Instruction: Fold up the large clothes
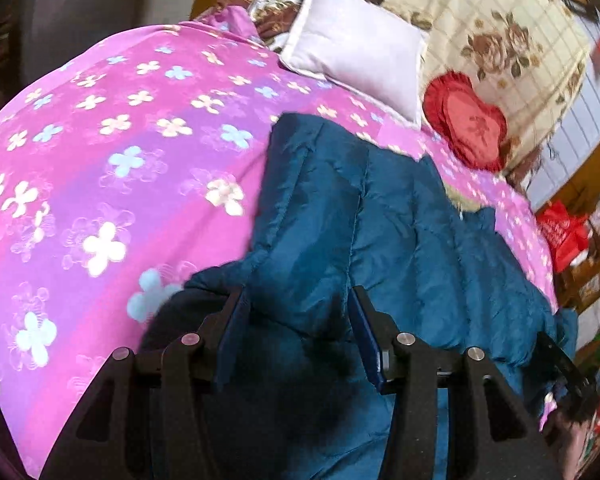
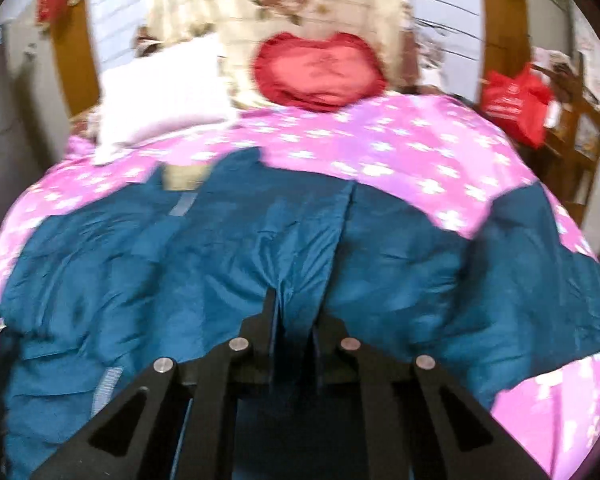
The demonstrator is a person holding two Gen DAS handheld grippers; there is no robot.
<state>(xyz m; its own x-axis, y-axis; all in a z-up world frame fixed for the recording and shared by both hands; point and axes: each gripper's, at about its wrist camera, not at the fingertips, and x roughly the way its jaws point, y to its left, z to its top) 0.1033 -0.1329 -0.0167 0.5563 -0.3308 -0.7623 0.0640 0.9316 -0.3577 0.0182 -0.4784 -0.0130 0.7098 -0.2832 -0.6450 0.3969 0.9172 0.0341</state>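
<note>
Teal jacket: big puffy padded jacket (image 2: 228, 248) lying spread over the pink flowered bedspread (image 1: 100, 168), so it's basically laid out flat-ish on the bed, one sleeve running off toward the right in the right wrist view.

Left gripper: the left gripper (image 1: 300, 332) has its jaws spread fairly wide, with a thick puffy fold of the jacket bulging up between them. Fabric sits in the gap, but I wouldn't call it a real pinch.

Right gripper: the right gripper (image 2: 294, 312) has its jaws pressed close, pinching a gathered ridge of jacket near the middle seam. You can see the fabric puckering into the fingers.

Step in hand: looks like the very start of a fold to me. Both grippers are at the near edge of the jacket, one gripping and one only lined up.

Next move: my guess is that the left one has to close on that fold first, then both lift and carry the near edge over toward the pillows. Slippery padded fabric, so a shallow bite could slide out.

Background stuff: white pillow (image 1: 356, 48) and a red heart cushion (image 2: 320, 72) at the head of the bed, well apart from the jacket. Right view is blurry, so fine detail is a no-go.
</note>
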